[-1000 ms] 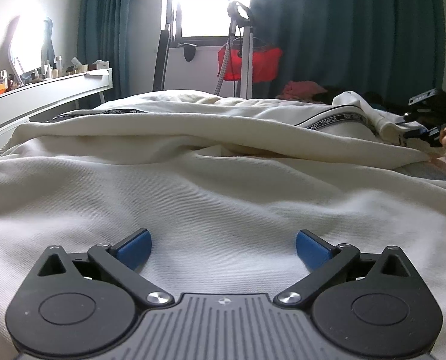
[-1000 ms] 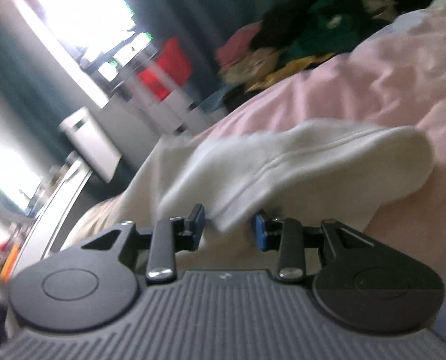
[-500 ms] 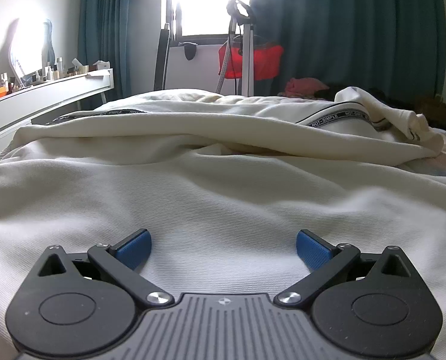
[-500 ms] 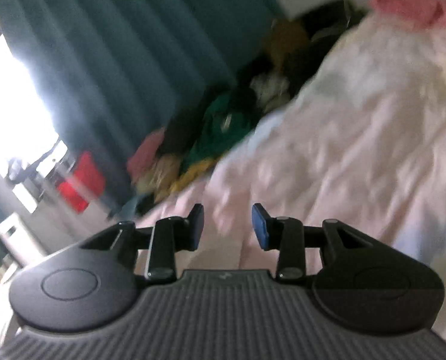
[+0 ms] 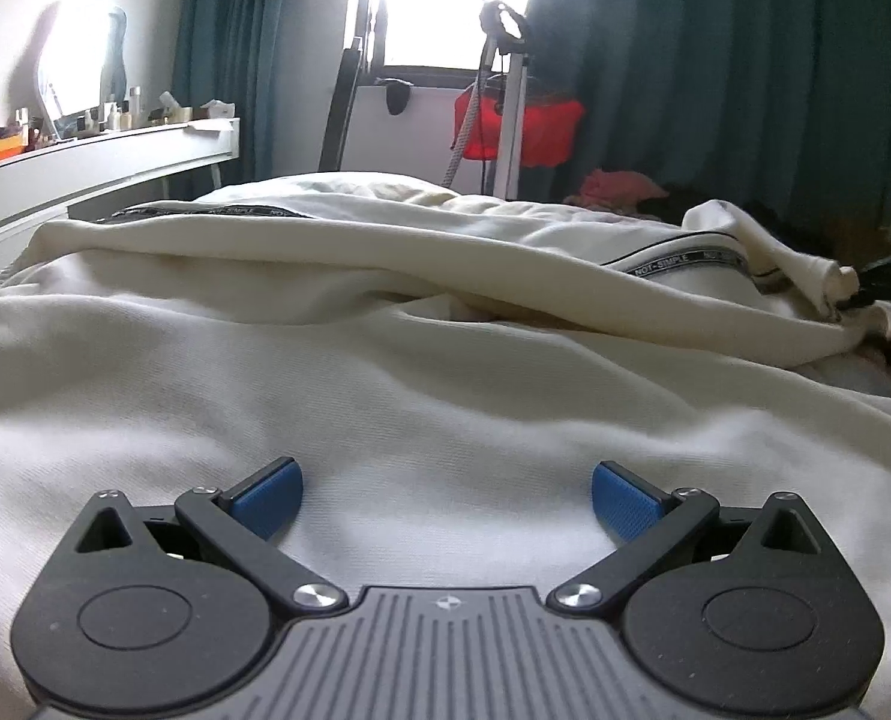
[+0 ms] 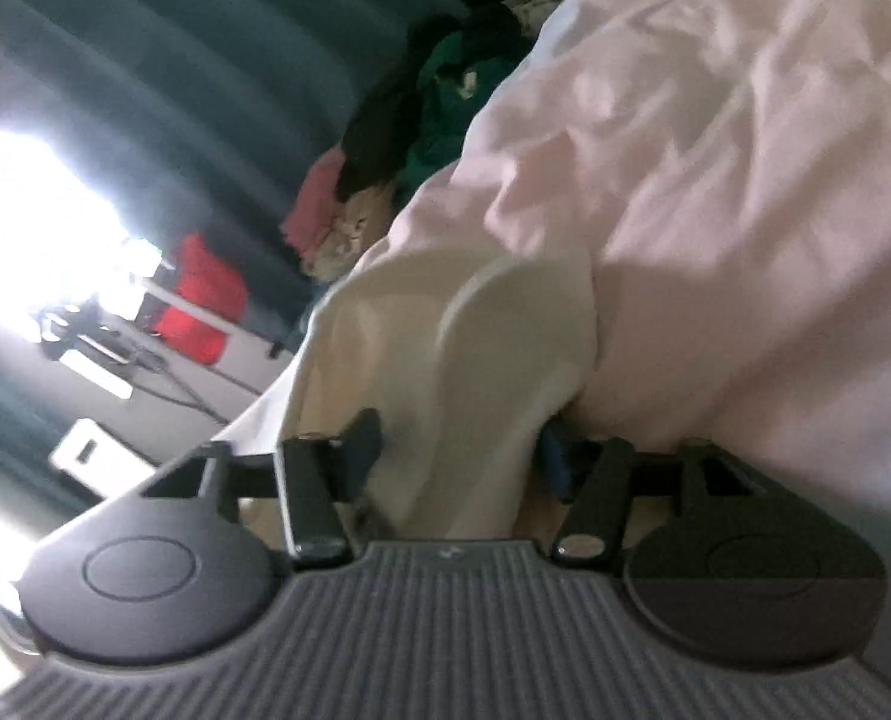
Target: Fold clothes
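My left tongs [image 5: 447, 495] rested low on the cream garment [image 5: 421, 360], fingers spread wide apart and holding nothing. Their blue pads [image 5: 268, 495] sat on or just above the flat front panel of the cloth. I judged I kept them there to pin the body of the garment flat while the other hand worked.

My right tongs [image 6: 457, 450] were tilted sharply, and the view from them was blurred. A fold of the same cream garment [image 6: 505, 330], probably a sleeve end or cuff, lay between the two fingers. Whether they had clamped on it or stood loose around it, I could not tell. From the left view, that cuff [image 5: 805, 267] rose at the far right edge of the garment, where the dark right tool just reached it.

The garment lay spread across the bed, over a pale pink sheet [image 6: 745, 150]. A black printed band [image 5: 679, 261] ran along one raised fold. Beyond the bed stood teal curtains [image 5: 715, 72], a bright window, a red bag [image 5: 520, 126] on a stand, and a white dresser [image 5: 103, 156].

I judged the fold was at an early stage: the sleeve was being taken so it could be brought across the body.
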